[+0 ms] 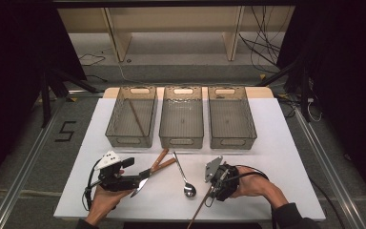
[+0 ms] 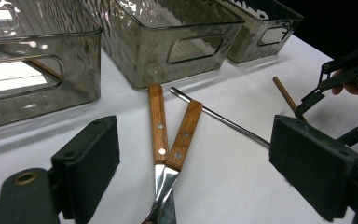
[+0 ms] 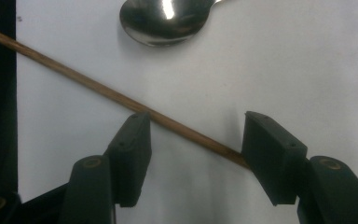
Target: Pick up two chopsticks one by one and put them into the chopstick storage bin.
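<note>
From the high view, three smoky clear plastic bins stood in a row along the far edge of the white worktop. The left bin already had one thin brown wooden chopstick lying slantwise in it; the middle bin and the right bin looked bare, though something small near the right bin's far wall was too faint to name. Near the front edge lay the wooden-handled steel tongs, the long-handled steel spoon and a second wooden chopstick running off the front edge. So I judged the sorting barely begun: one piece binned, three left.

In the left gripper view, my left gripper had its jaws spread wide, holding nothing, with the tongs lying between them on the worktop, handles pointing toward the bins. The spoon's handle ran just beside the tongs. Farther off, my right gripper was at the chopstick's end.

In the right gripper view, my right gripper was lowered over the second chopstick, jaws apart on either side of it. The stick crossed the gap and touched both pads, but I judged it not yet clamped. The spoon's bowl lay just beyond.
</note>
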`<state>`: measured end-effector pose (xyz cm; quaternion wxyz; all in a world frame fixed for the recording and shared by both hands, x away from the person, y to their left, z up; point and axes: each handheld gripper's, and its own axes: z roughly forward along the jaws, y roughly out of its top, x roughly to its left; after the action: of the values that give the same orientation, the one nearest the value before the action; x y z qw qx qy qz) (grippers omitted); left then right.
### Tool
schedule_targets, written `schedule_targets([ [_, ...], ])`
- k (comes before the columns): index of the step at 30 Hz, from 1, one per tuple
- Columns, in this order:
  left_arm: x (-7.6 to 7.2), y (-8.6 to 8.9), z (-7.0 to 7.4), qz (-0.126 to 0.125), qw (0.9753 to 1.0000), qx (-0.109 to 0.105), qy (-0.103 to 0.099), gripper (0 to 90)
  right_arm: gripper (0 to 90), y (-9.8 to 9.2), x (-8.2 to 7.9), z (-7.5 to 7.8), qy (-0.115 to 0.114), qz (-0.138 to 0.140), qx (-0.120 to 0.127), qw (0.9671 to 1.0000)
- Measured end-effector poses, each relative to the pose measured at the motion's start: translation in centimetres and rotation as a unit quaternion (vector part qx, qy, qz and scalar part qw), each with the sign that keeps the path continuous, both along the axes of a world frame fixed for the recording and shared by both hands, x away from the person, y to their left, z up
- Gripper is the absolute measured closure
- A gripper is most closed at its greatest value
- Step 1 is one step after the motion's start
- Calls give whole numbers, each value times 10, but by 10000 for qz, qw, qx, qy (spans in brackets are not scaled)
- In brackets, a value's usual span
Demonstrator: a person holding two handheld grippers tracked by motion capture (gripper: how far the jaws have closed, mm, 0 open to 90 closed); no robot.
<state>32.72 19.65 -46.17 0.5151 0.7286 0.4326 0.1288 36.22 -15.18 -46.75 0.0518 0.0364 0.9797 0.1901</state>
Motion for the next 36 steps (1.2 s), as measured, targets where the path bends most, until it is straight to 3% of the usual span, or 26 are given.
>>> schedule_targets([
  [7,0,-1,0,-9,10000,-13,7,157,474,3,5,1,196,110,-119,9997],
  [15,0,-1,-1,-13,10000,-40,29,157,591,1,-1,5,171,266,-291,9991],
  [30,0,-1,-1,-40,10000,-54,44,158,661,1,-14,7,169,653,-629,9957],
  [36,0,-1,-1,-42,10000,-52,54,157,691,2,-20,8,21,789,-719,9943],
])
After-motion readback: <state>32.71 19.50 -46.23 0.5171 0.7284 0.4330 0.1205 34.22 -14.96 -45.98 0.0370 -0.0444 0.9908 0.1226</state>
